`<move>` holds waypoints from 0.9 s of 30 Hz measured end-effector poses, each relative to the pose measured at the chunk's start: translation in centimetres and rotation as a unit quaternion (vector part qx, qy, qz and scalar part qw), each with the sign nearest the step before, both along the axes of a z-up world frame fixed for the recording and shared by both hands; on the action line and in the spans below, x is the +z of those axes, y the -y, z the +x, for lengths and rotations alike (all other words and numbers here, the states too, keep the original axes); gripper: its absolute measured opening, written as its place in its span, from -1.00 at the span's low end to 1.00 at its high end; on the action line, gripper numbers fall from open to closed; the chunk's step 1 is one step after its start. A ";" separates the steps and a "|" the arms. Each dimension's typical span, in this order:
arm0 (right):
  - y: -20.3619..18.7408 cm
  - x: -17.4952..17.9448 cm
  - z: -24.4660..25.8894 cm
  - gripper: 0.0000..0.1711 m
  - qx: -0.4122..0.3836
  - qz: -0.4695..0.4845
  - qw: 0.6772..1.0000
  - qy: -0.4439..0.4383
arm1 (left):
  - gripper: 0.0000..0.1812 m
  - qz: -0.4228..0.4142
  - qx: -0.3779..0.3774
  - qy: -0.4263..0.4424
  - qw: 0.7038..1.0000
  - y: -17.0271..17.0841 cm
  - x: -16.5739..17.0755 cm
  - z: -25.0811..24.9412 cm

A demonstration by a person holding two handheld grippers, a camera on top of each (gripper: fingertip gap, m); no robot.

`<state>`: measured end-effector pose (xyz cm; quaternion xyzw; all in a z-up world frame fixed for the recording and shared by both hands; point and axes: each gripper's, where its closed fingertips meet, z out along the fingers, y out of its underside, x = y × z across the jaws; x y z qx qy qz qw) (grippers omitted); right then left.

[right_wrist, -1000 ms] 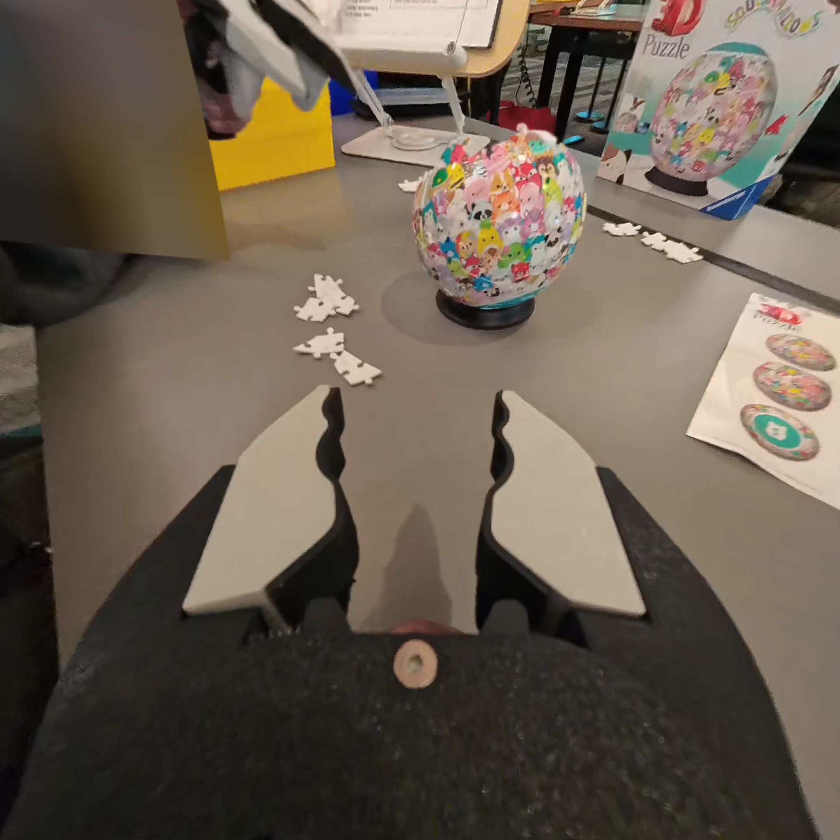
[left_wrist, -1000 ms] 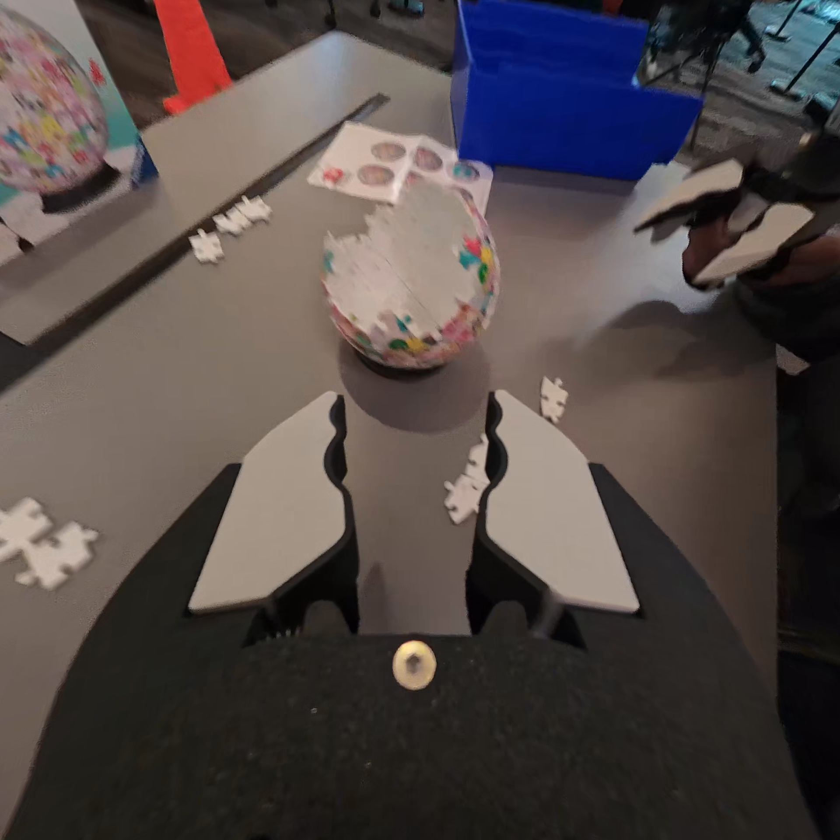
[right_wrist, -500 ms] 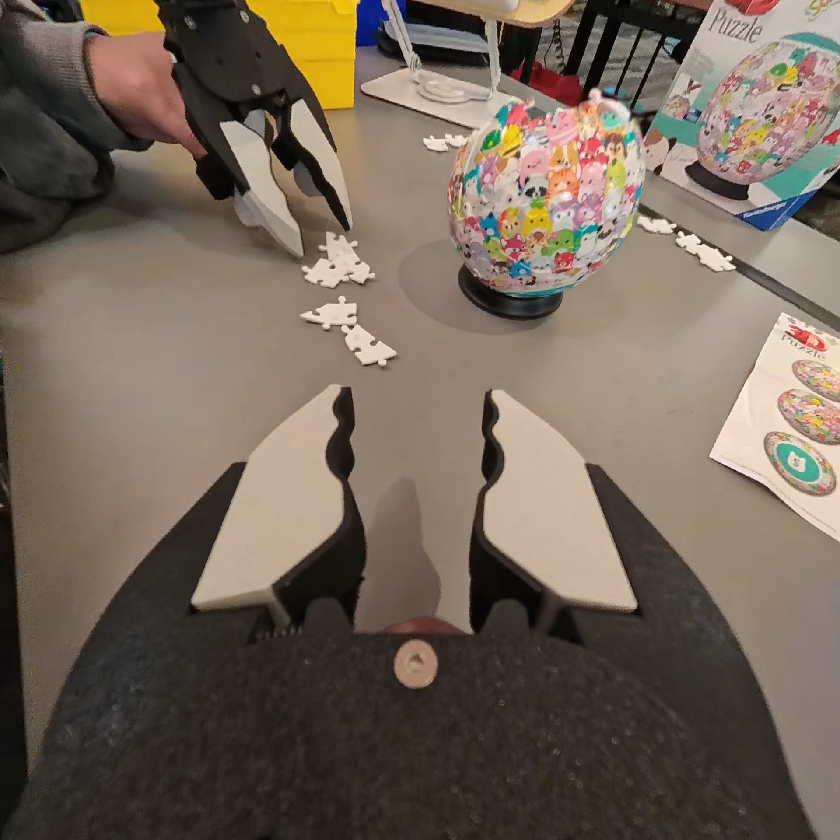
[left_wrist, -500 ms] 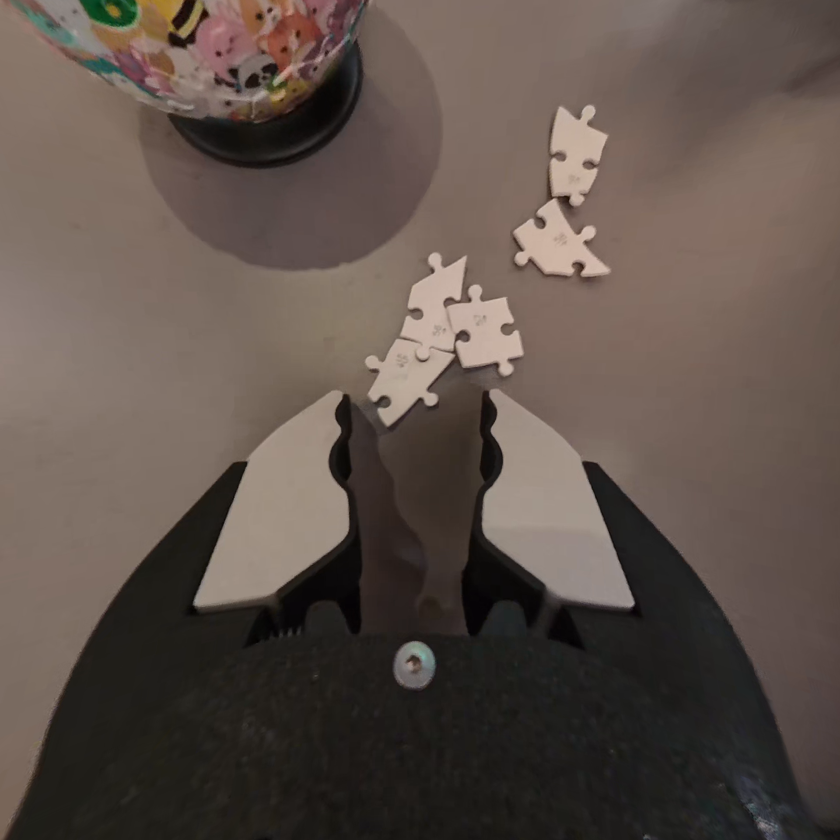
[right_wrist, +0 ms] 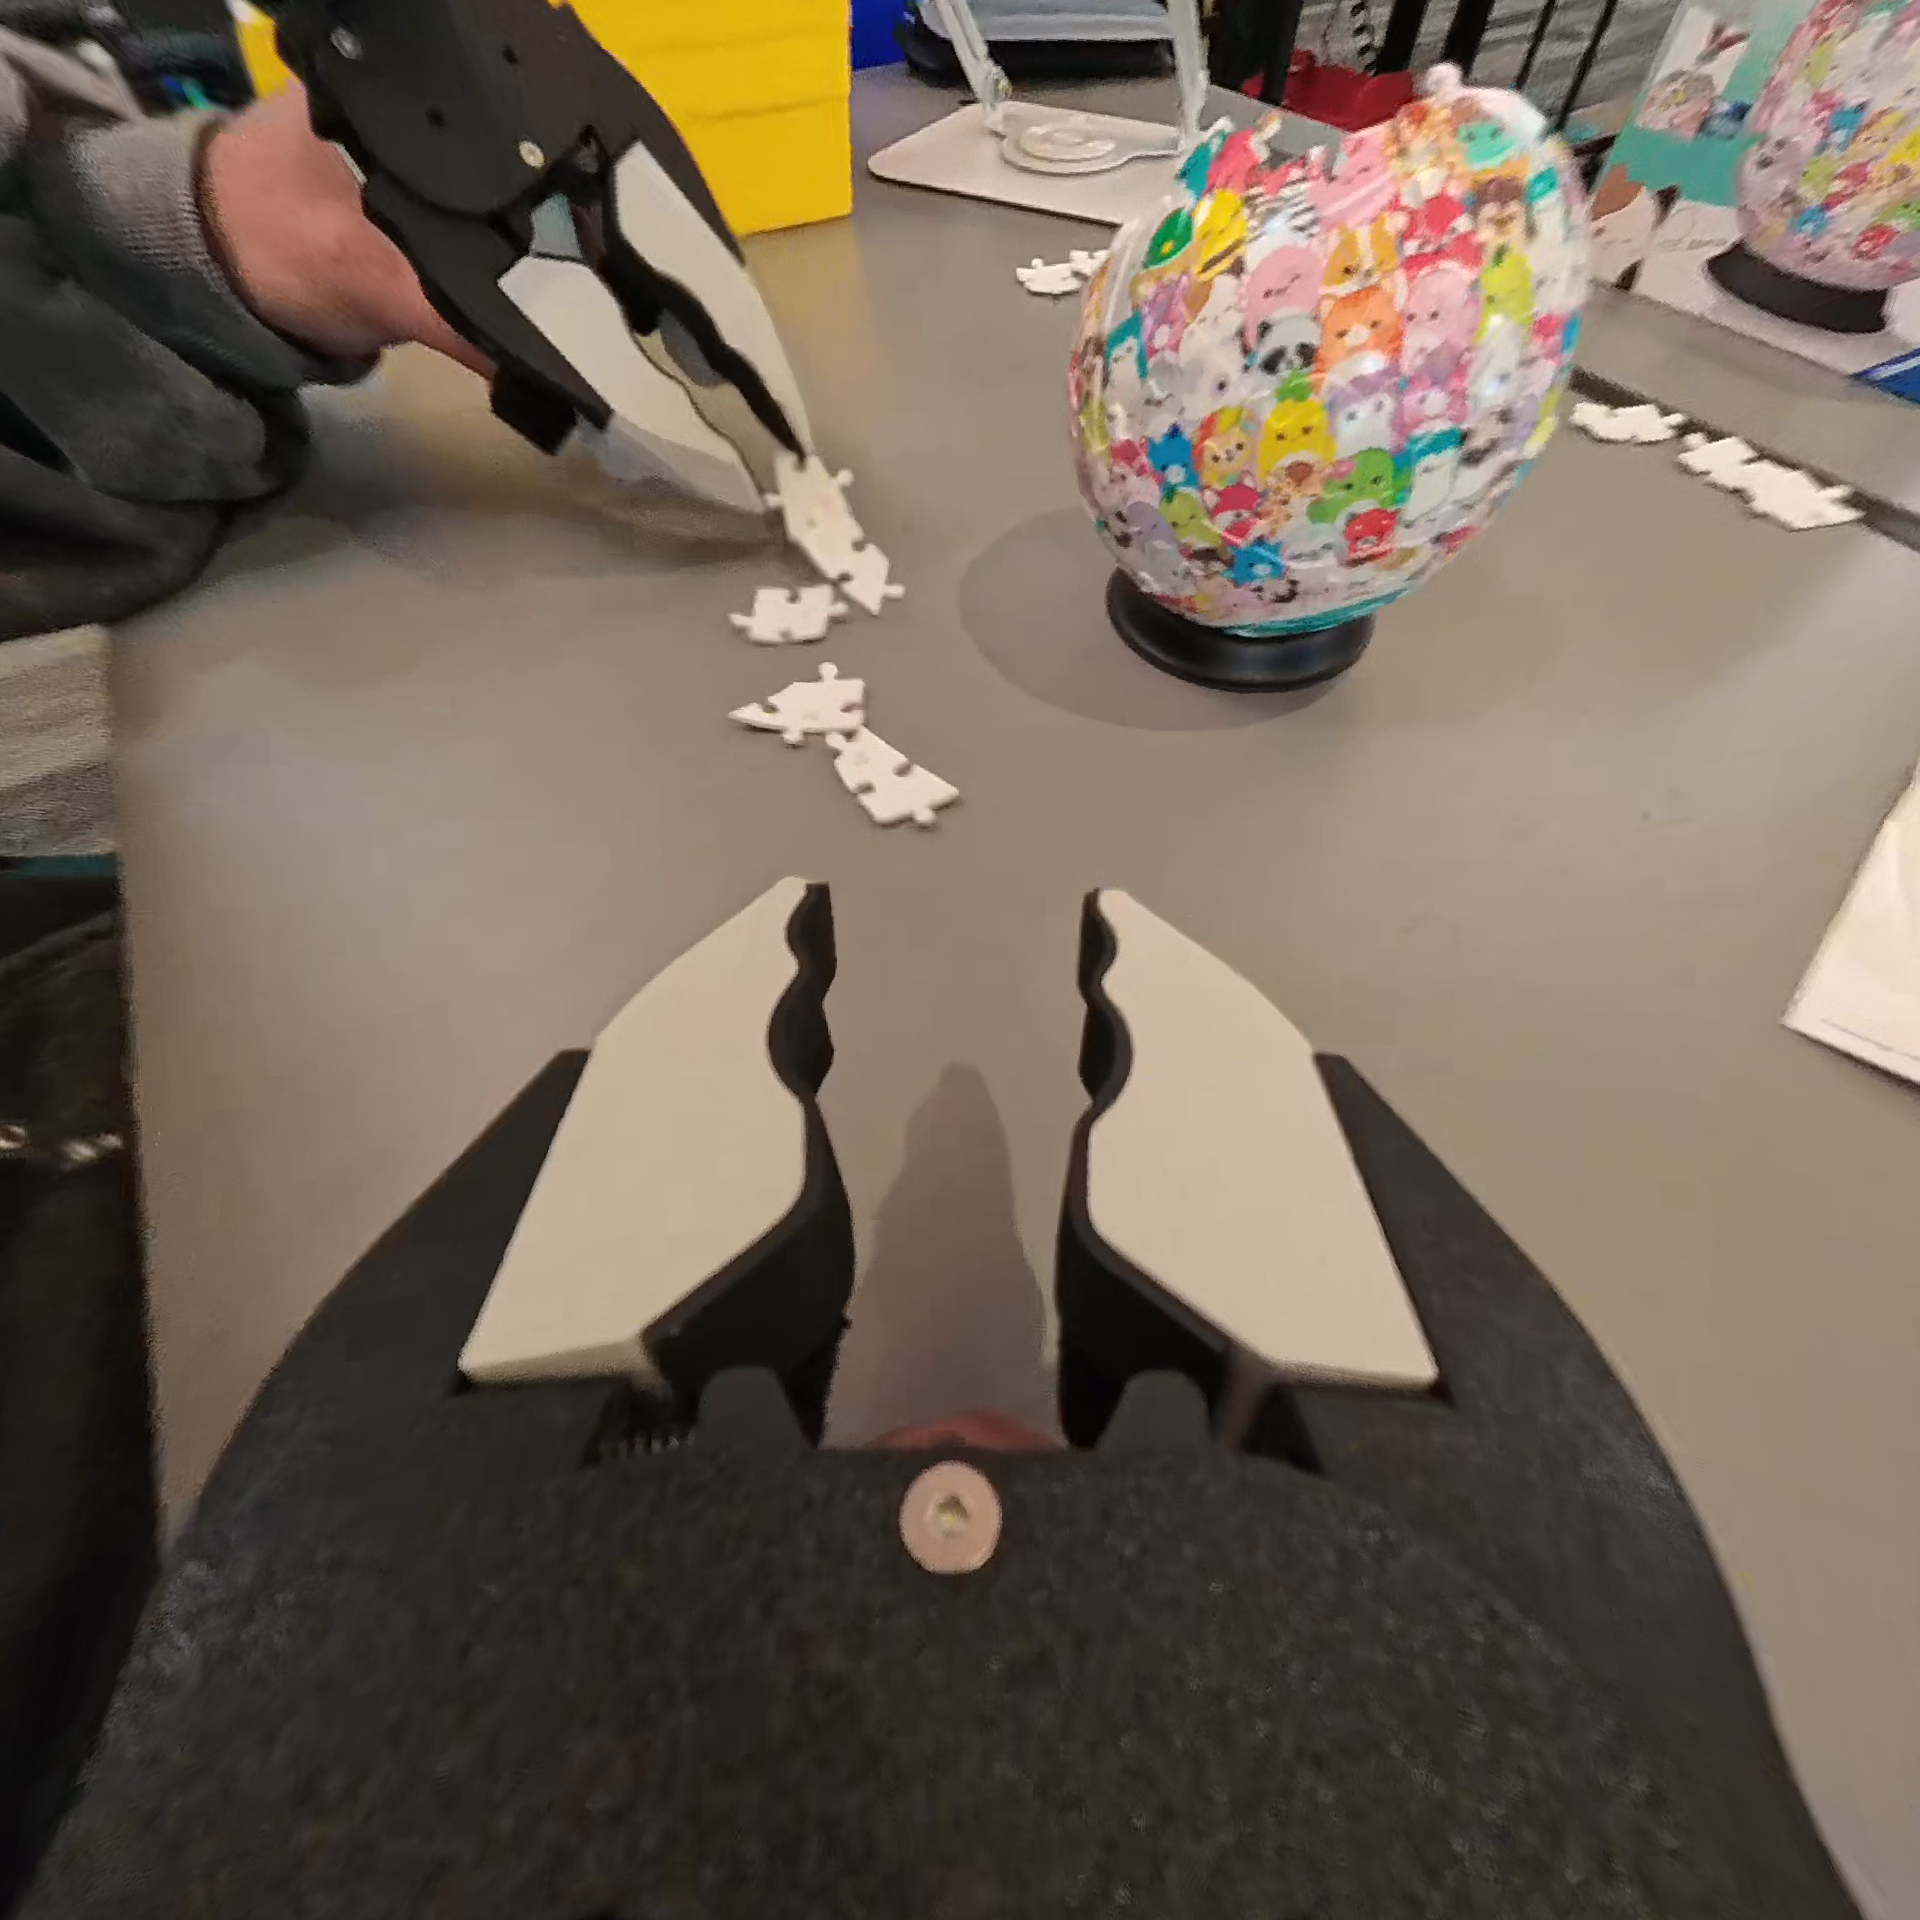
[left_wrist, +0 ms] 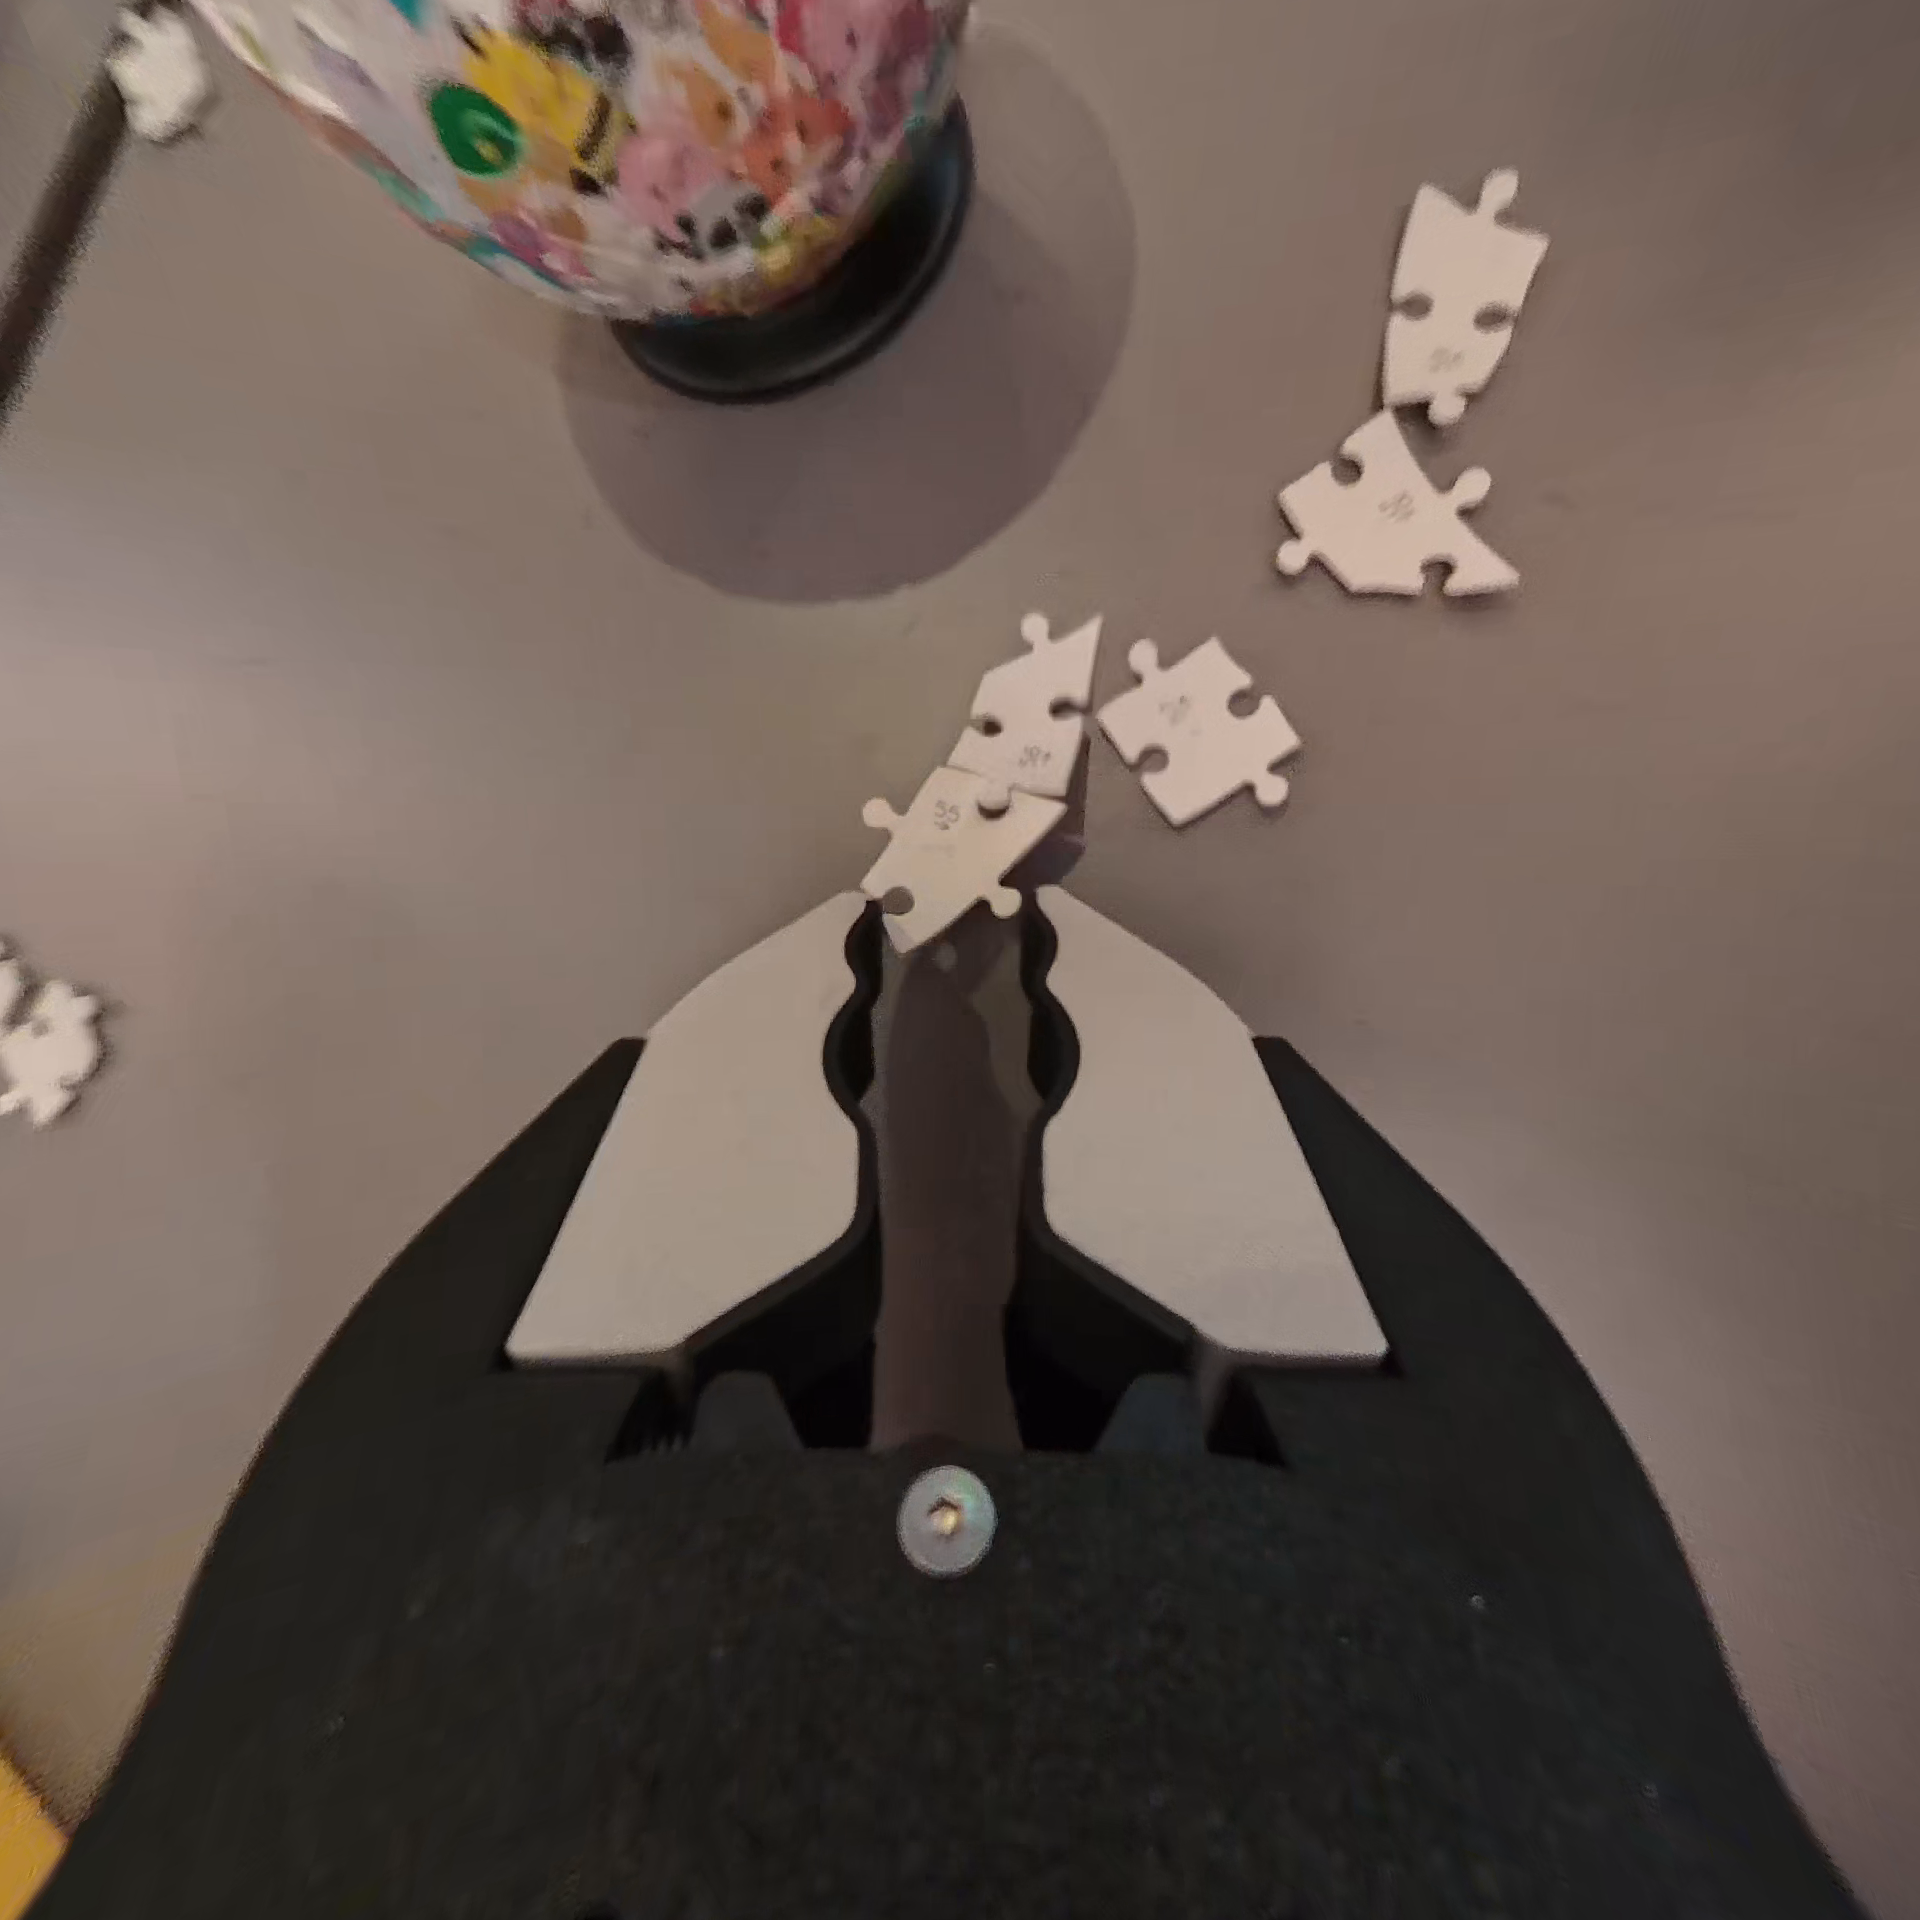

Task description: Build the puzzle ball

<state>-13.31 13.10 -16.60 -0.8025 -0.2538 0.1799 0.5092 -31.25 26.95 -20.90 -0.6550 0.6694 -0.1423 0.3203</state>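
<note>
The colourful puzzle ball point(right_wrist: 1330, 374) stands on a black ring stand point(right_wrist: 1236, 644) on the grey table point(right_wrist: 1455, 883); its lower part also shows in the left wrist view point(left_wrist: 644, 135). My left gripper point(left_wrist: 951, 904) is shut on the near corner of a white puzzle piece point(left_wrist: 956, 842). That piece is joined to a second white piece point(left_wrist: 1029, 717), and the pair tilts up off the table with a shadow beneath. The right wrist view shows the left gripper point(right_wrist: 779, 468) with its tips at this pair point(right_wrist: 831, 530). My right gripper point(right_wrist: 956, 894) is open and empty above bare table.
Loose white pieces lie near the ball point(left_wrist: 1195, 727) point(left_wrist: 1392, 520) point(left_wrist: 1455, 301) and ahead of the right gripper point(right_wrist: 800, 707) point(right_wrist: 894, 779). A yellow bin point(right_wrist: 748, 104), the puzzle box point(right_wrist: 1787, 156), a leaflet point(right_wrist: 1870, 966) and a person's hand point(right_wrist: 301, 249) surround the table. Across from one pair of fingers to the other is roughly 25 cm.
My left gripper dropped to the loose pieces beside the ball and its pads closed on one white piece, tipping the joined pair up. My right gripper's jaws narrowed a little and it moved closer to the ball.
</note>
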 end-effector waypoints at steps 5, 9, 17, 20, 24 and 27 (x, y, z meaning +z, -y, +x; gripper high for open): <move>-0.8 1.0 -5.4 -0.49 0.066 -0.076 0.982 -0.161 | -0.73 0.045 0.054 0.093 0.993 0.9 5.1 -0.3; -1.6 1.9 -10.2 -0.50 0.120 -0.177 0.929 -0.301 | -0.73 0.035 0.055 0.139 0.988 4.4 6.5 0.8; -1.2 1.8 -11.2 -0.50 0.114 -0.243 0.890 -0.369 | -0.73 0.049 0.008 0.208 0.977 9.7 9.7 3.3; -0.4 2.9 -10.5 -0.47 0.122 -0.249 0.861 -0.427 | -0.73 0.037 -0.011 0.243 0.969 11.3 11.2 4.0; 1.0 5.0 -11.7 -0.42 0.182 -0.289 0.762 -0.550 | -0.73 0.033 -0.036 0.263 0.964 12.9 12.1 4.9; 1.1 6.0 -11.6 -0.54 0.204 -0.296 0.715 -0.600 | -0.73 0.039 -0.049 0.258 0.964 13.8 11.8 5.6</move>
